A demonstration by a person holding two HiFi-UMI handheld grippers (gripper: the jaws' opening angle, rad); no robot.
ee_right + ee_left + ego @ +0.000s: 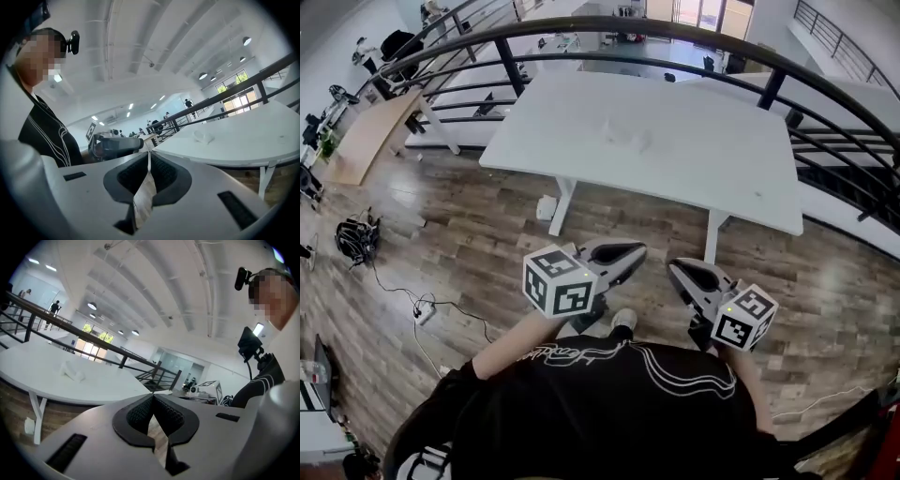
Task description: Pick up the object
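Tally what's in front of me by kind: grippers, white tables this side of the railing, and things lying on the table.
Grippers: 2, left gripper and right gripper
Table: 1
Object on it: 1
Total: 4

place: open-plan lab/office | evidence: white desk, mezzanine railing, floor cables

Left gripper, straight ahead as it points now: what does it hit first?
Most likely the near edge of the white table, toward its right end, though depth is unclear. The small pale object lies well left of that line.
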